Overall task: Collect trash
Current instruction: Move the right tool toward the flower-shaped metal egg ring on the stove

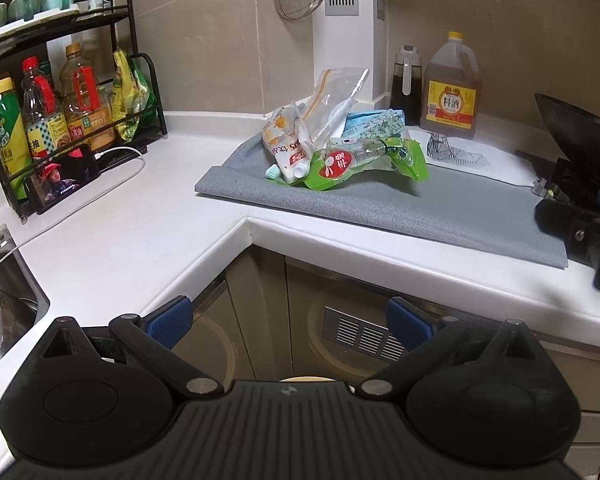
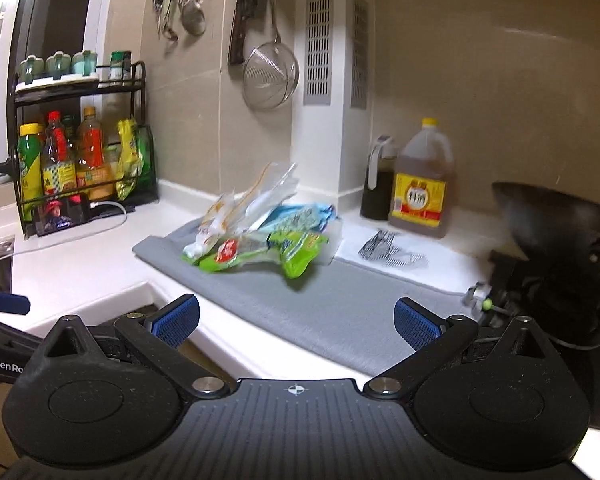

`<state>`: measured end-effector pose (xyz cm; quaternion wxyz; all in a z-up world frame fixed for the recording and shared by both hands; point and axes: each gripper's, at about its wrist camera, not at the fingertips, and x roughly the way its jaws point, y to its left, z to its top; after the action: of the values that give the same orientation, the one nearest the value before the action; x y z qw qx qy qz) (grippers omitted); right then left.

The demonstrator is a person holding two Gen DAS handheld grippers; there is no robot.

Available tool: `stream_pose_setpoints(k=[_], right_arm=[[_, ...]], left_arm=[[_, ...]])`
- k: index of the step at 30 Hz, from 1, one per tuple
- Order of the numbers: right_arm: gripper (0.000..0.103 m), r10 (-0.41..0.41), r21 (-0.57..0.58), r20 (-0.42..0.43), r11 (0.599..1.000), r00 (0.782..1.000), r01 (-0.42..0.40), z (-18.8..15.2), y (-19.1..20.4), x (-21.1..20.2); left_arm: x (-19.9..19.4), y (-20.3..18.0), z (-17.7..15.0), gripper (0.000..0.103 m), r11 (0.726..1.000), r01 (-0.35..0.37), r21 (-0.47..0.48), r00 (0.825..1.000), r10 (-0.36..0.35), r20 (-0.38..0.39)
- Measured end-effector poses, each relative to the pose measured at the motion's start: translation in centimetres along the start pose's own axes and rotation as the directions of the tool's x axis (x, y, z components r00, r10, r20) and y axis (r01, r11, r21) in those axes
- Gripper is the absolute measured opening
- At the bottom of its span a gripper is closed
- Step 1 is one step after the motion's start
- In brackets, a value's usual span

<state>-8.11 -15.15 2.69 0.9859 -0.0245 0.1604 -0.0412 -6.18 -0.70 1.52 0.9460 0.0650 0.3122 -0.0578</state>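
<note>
A heap of trash lies on a grey mat in the counter's corner: a green wrapper, a white pouch with a cap, a clear zip bag and a blue packet. The same trash heap shows in the right wrist view on the grey mat. My left gripper is open and empty, held off the counter in front of the cabinet doors. My right gripper is open and empty over the mat's near edge, short of the heap. The right gripper's body shows at the far right of the left wrist view.
A black rack with bottles and a phone stands at the left. A cooking-wine jug and dark dispenser sit behind the mat. A black wok is at the right, a sink at the left.
</note>
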Motion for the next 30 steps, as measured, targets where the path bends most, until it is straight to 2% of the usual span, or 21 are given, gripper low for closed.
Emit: stream_pose_setpoints(k=[16,30], right_arm=[[0.103,-0.011,-0.003,-0.054,1.000,0.998,0.011,-1.3,-0.7,1.4],[0.103,-0.060,0.045,-0.081,0.997,0.995,0.063,-2.1,-3.0,2.9]], left_arm=[[1.3,-0.6,-0.1,0.103,1.000,-0.008,0.018,0.999,0.009,-0.036],[2.7,-1.1,0.2,0.103,0.999,-0.012,0.034,0.998,0.014,-0.064]])
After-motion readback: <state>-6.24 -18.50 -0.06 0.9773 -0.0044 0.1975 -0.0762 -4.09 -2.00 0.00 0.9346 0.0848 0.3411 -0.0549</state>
